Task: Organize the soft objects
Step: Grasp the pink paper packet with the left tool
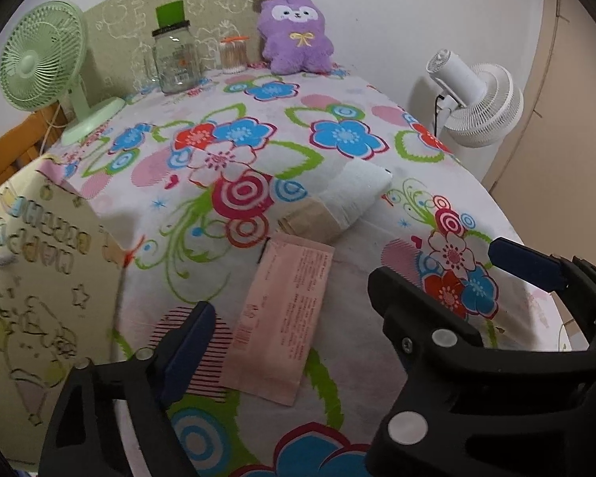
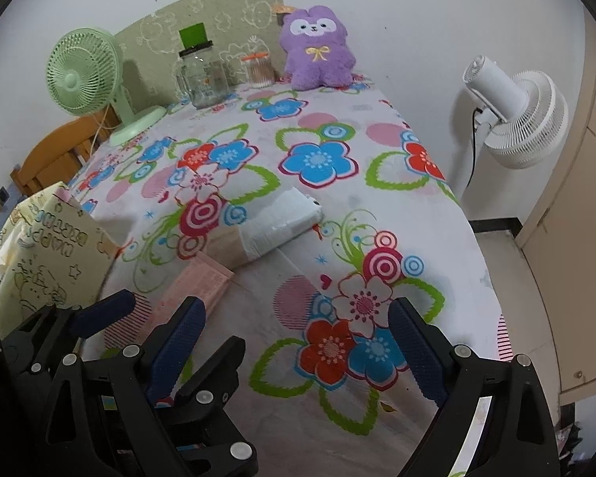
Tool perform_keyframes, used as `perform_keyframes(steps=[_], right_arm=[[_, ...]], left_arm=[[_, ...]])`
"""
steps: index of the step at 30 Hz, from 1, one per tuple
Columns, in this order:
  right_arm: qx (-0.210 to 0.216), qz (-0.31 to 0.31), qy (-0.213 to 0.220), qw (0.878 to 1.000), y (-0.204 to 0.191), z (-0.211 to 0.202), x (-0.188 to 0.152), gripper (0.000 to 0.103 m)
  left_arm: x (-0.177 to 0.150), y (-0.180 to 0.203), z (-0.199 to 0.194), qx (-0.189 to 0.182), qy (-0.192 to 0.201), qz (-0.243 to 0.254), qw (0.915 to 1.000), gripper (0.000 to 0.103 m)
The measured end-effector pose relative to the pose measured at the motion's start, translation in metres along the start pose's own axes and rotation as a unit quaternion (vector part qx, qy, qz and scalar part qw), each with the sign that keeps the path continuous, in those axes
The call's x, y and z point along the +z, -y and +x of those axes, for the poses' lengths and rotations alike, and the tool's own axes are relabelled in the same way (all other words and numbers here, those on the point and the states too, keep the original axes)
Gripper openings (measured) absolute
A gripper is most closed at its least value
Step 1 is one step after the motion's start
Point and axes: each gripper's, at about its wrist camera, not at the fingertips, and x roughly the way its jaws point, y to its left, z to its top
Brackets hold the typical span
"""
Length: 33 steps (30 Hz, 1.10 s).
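left wrist view: the left tool (image 1: 290,318) stands wide over the counter (image 1: 377,349), which is covered by a flowered cloth. its left finger (image 1: 190,338) sits over a striped patch at the near left, and its right finger (image 1: 409,302) rises at the near right. between them lies a flat pink packet (image 1: 286,318), with nothing pressed against it. just beyond the packet lies a folded white towel (image 1: 357,194) with a tan band, well ahead of the tool. a blue-padded finger of the right tool (image 1: 524,262) shows at the right edge. at the far end stand a purple plush toy (image 1: 294,33), a glass jar (image 1: 177,59) and a green fan (image 1: 39,63).

right wrist view: the right tool (image 2: 298,342) gapes wide and holds nothing, with bare cloth between its fingers. the left tool (image 2: 151,314) shows at the lower left, over the pink packet (image 2: 202,286). the towel (image 2: 282,222) lies ahead and to the left, apart from both tools. the plush toy (image 2: 318,47) sits far back against the wall.
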Motion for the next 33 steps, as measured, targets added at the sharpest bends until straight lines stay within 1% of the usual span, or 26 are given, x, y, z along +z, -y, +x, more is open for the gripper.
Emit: perform_keyframes(steps=[3, 5, 7, 9, 11, 12, 14, 16, 21, 28, 33], right_arm=[[-0.004, 0.002, -0.006, 1.0, 0.003, 0.004, -0.001, 0.095], [-0.004, 0.003, -0.008, 1.0, 0.004, 0.005, -0.002, 0.095], [-0.002, 0.005, -0.008, 1.0, 0.005, 0.006, -0.002, 0.095], [-0.001, 0.005, -0.009, 1.0, 0.005, 0.007, -0.002, 0.095], [0.002, 0.005, -0.01, 1.0, 0.005, 0.008, -0.001, 0.095], [0.003, 0.005, -0.01, 1.0, 0.004, 0.008, 0.0, 0.095], [0.003, 0.003, -0.009, 1.0, 0.003, 0.008, 0.001, 0.095], [0.002, -0.001, -0.009, 1.0, 0.001, 0.008, 0.002, 0.095], [0.015, -0.008, -0.008, 1.0, -0.005, 0.007, 0.006, 0.095], [0.033, -0.018, 0.003, 0.999, -0.016, 0.008, 0.024, 0.095], [0.036, -0.025, 0.005, 0.999, -0.02, 0.014, 0.037, 0.094]], left_arm=[[0.0, 0.0, 0.005, -0.002, -0.008, -0.004, 1.0, 0.079], [-0.001, 0.0, 0.005, 0.008, -0.001, -0.007, 0.9999, 0.073], [-0.001, 0.0, 0.005, 0.008, 0.003, -0.009, 0.9999, 0.07], [-0.001, 0.0, 0.004, 0.008, 0.005, -0.01, 0.9999, 0.064], [0.0, 0.0, 0.003, 0.009, 0.008, -0.011, 0.9999, 0.048], [0.0, -0.001, 0.003, 0.008, 0.009, -0.014, 0.9998, 0.045], [0.001, -0.003, 0.003, 0.011, 0.009, -0.017, 0.9998, 0.042], [0.001, -0.004, 0.002, 0.014, 0.009, -0.02, 0.9997, 0.042], [0.005, -0.011, -0.003, 0.023, 0.016, -0.028, 0.9992, 0.042], [0.018, -0.024, -0.007, 0.038, 0.028, -0.05, 0.9976, 0.042], [0.029, -0.032, -0.002, 0.049, 0.025, -0.068, 0.9962, 0.042]])
